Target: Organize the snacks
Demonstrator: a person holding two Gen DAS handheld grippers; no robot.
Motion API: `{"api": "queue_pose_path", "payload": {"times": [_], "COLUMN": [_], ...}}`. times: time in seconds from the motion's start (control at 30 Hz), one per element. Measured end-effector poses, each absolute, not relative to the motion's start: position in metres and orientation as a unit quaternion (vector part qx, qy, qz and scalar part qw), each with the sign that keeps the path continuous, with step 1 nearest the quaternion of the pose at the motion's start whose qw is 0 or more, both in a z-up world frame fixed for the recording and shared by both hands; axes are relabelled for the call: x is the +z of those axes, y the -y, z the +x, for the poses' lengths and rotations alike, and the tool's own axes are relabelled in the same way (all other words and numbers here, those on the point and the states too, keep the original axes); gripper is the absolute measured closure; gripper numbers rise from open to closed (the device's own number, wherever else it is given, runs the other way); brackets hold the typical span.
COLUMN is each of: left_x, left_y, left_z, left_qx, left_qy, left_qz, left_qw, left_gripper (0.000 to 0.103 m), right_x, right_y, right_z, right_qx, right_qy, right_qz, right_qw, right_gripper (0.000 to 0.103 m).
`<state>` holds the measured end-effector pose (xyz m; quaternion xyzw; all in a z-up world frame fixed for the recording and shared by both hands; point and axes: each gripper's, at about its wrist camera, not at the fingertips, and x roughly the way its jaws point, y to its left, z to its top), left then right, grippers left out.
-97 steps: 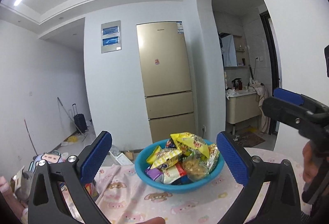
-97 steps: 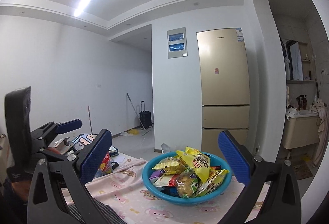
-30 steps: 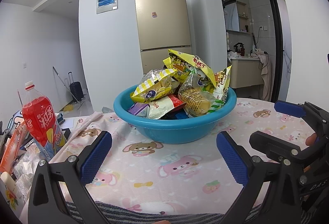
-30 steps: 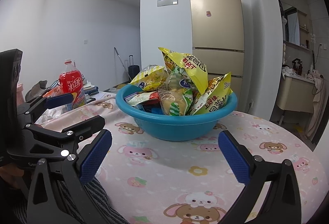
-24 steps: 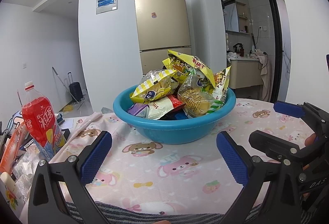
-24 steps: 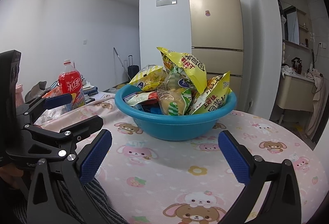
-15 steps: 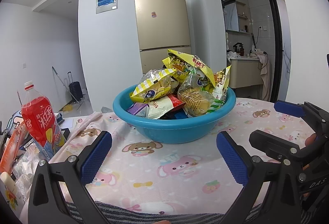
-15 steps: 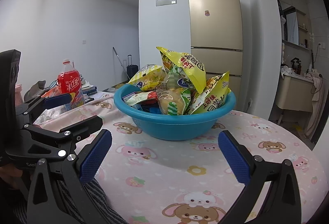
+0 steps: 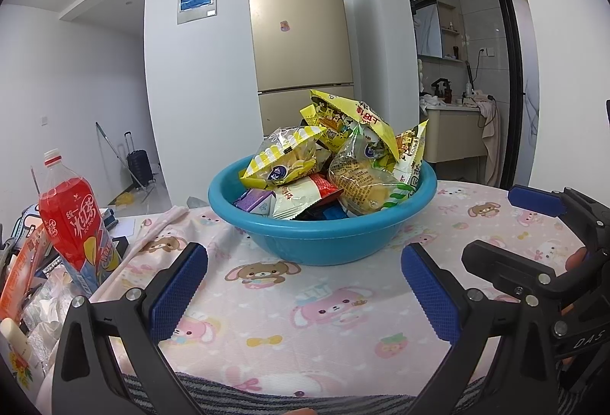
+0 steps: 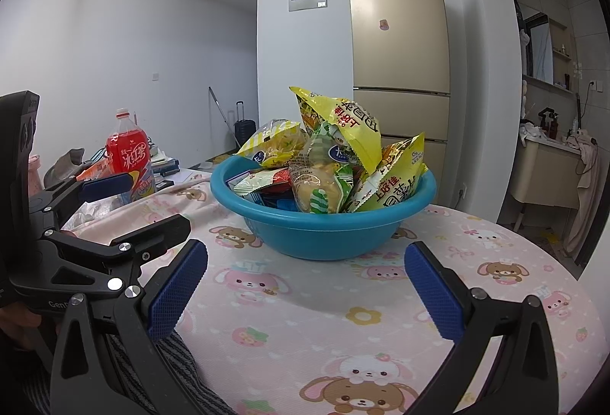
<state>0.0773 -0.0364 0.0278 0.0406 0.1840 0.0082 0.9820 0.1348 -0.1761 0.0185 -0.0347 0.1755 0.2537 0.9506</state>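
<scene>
A blue plastic basin (image 9: 324, 235) (image 10: 324, 232) sits on the round table with its pink cartoon cloth (image 9: 343, 319). Snack packets are heaped in it: a big yellow bag (image 9: 354, 117) (image 10: 339, 121) on top, a yellow-striped chip bag (image 9: 284, 159), a green-and-clear cake packet (image 10: 318, 182). My left gripper (image 9: 303, 293) hovers open just in front of the basin, nothing between its blue pads. My right gripper (image 10: 305, 293) is open too, a little nearer the table edge, also empty. In each view the other gripper shows at the side.
A red drink bottle (image 9: 72, 220) (image 10: 127, 155) stands left of the table among books and clutter. A tall beige fridge (image 9: 301, 45) stands behind. A washroom doorway with a basin cabinet (image 10: 549, 178) lies to the right. A grey striped cloth (image 9: 286, 396) hangs at the near edge.
Since 3.2 s ago both grippers dropped and came closer to the basin. Over the last second they have barely moved; the jaws have stayed open.
</scene>
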Motion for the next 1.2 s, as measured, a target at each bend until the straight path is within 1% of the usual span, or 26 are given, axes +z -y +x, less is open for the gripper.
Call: {"api": "queue_pose_path", "payload": {"times": [1.2], "left_x": [0.0261], "left_y": [0.0348], "left_z": [0.0777], "left_qx": [0.007], "left_qy": [-0.188], "left_qz": [0.041], "left_qw": [0.981], "left_gripper": [0.000], "right_x": [0.0167], "right_y": [0.1752], "right_z": [0.1355], "right_qx": [0.247], "right_qy": [-0.179], "right_qz": [-0.040], "right_qw": [0.951], "right_gripper": [0.000]}}
